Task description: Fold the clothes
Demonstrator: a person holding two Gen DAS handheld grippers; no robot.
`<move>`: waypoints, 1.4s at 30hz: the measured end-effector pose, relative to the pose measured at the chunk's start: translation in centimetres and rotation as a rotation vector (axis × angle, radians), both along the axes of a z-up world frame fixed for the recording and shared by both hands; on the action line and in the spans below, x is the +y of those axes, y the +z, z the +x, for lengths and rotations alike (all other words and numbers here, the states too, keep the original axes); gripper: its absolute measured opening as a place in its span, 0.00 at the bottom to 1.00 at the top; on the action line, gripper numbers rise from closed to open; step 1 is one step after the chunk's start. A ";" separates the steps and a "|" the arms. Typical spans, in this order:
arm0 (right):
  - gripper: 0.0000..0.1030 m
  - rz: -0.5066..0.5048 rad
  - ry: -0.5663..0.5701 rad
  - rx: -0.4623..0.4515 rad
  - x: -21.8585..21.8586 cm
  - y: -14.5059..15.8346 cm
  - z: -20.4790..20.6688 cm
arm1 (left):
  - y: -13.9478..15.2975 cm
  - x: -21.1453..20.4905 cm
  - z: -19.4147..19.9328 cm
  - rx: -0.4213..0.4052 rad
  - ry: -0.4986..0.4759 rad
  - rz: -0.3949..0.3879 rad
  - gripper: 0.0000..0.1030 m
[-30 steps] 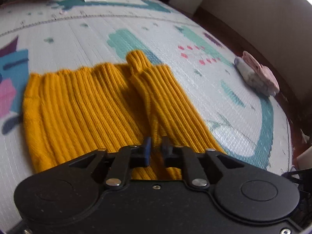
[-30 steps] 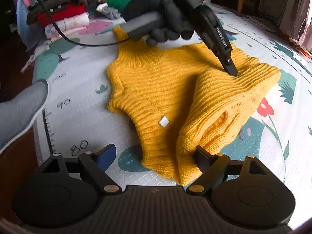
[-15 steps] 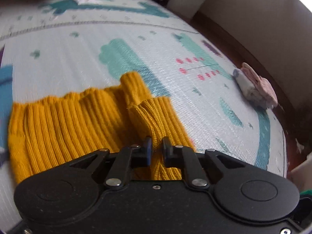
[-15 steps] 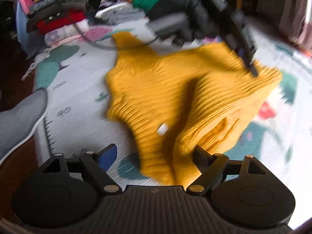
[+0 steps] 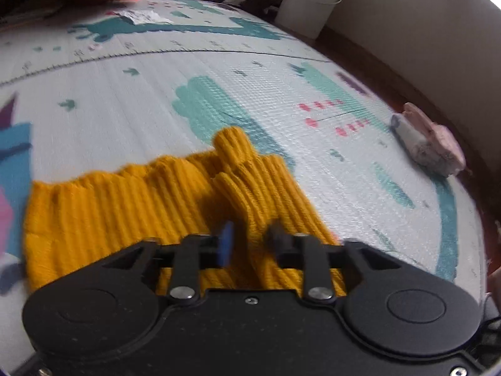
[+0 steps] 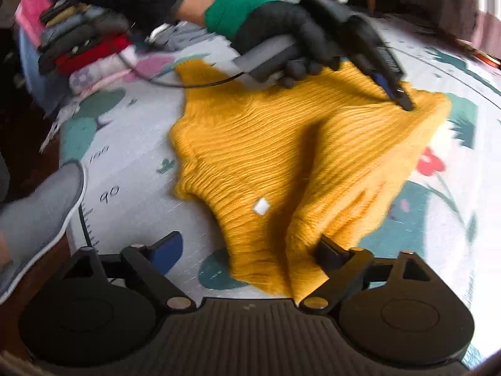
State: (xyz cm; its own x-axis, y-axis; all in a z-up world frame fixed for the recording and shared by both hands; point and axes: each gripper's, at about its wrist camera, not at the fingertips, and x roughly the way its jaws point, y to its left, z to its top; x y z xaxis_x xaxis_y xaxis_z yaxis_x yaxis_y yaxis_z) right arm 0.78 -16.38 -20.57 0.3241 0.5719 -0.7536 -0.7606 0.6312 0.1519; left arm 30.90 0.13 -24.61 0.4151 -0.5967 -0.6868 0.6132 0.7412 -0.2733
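The mustard-yellow knit sweater [image 6: 281, 156] lies spread on the printed play mat [image 5: 125, 100], partly folded, with one ribbed flap doubled over the body toward three o'clock in the right wrist view. A small white tag [image 6: 261, 206] shows on the knit near the middle.

The left gripper [image 5: 249, 241] sits low over the sweater, its jaws opening right now, ribbed fabric lying between them, and the pads no longer look pressed on it. From the right wrist view that same gripper reaches in from twelve o'clock, carried by a black-gloved hand [image 6: 281, 31] with a green cuff, its tip down on the folded edge at about two o'clock.

The right gripper [image 6: 247, 250] is spread wide at six o'clock, the sweater's near hem between its fingers but not pinched.

A stack of folded clothes [image 6: 78, 47] waits at ten o'clock. In the left wrist view, a small pale folded bundle [image 5: 429, 141] rests at three o'clock, and a white bucket [image 5: 310, 3] stands at one o'clock.
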 end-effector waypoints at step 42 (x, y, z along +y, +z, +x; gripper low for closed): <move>0.62 -0.347 0.471 -0.115 10.5 4.7 4.5 | -0.9 -1.7 9.3 0.215 0.133 -0.085 0.13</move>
State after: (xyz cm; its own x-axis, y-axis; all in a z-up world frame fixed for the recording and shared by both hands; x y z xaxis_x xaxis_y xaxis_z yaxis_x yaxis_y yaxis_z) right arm 5.27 -5.88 -15.91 0.1858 0.4002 -0.8974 -0.9702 0.2195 -0.1030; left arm 40.18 -1.60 -25.47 0.3433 -0.6059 -0.7176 0.4331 0.7801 -0.4515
